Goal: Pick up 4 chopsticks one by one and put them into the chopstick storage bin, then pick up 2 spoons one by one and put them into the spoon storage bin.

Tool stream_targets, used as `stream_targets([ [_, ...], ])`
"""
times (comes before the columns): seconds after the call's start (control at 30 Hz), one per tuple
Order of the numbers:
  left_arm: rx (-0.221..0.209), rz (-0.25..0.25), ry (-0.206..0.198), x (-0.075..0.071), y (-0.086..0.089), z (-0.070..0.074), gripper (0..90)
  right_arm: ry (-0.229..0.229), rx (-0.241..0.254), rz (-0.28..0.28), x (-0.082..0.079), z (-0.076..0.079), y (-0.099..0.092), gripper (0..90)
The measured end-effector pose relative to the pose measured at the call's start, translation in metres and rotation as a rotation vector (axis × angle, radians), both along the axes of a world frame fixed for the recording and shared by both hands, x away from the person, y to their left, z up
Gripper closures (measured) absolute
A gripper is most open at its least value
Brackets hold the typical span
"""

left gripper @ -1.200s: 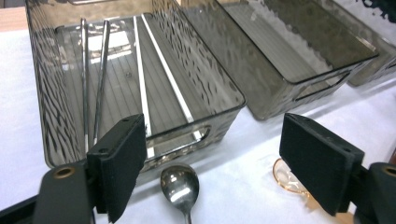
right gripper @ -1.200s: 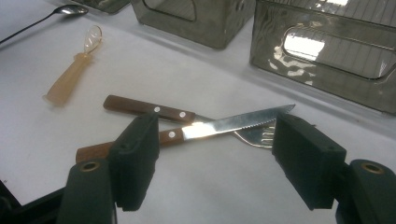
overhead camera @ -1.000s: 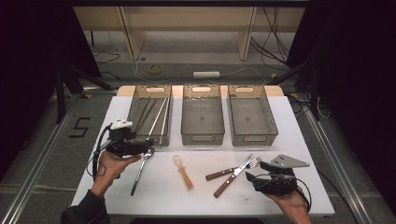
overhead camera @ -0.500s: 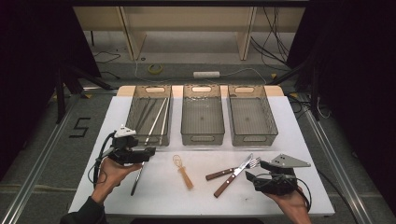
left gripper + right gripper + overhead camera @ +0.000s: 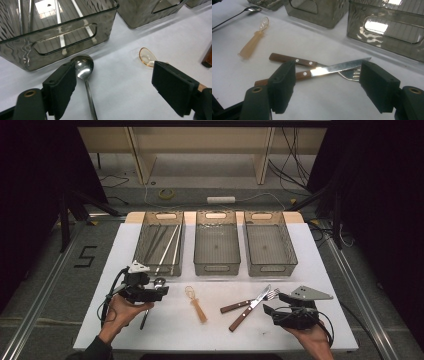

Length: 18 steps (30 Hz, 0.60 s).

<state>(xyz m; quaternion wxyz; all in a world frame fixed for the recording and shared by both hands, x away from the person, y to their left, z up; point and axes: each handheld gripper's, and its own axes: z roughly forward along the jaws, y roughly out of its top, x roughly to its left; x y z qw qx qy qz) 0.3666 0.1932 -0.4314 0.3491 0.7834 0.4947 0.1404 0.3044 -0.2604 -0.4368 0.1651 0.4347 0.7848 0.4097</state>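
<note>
Cutlery sorting looks barely begun. Nearest, the right claw (image 5: 270, 310) gapes empty over the crossed knife (image 5: 332, 70) and fork (image 5: 348, 74) on the white surface (image 5: 310, 265). The left claw (image 5: 161, 292) stands wide around the metal spoon (image 5: 84, 68), not yet closed. An amber plastic spoon (image 5: 196, 302) lies between. Farther off, only the left bin (image 5: 159, 243) holds utensils; the middle bin (image 5: 216, 242) and right bin (image 5: 270, 243) look empty.

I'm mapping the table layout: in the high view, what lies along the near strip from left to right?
Left gripper → metal spoon → amber plastic spoon → crossed knife and fork → right gripper.
</note>
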Motion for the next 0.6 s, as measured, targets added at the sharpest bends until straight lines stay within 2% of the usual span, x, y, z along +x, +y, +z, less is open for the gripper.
stream_targets([
  [0.23, 0.066, 0.020, 0.077, 0.004, -0.002, -0.010, 19.3, 0.002, 0.006, -0.011, -0.002, 0.000, -0.004, 30.6],
  [0.33, 0.096, 0.029, 0.094, 0.004, -0.001, -0.012, 19.6, 0.000, 0.003, -0.013, -0.004, 0.000, -0.005, 30.6],
  [0.6, 0.143, 0.028, 0.174, 0.002, 0.004, -0.021, 21.6, -0.003, -0.005, -0.007, -0.004, 0.001, -0.001, 30.6],
])
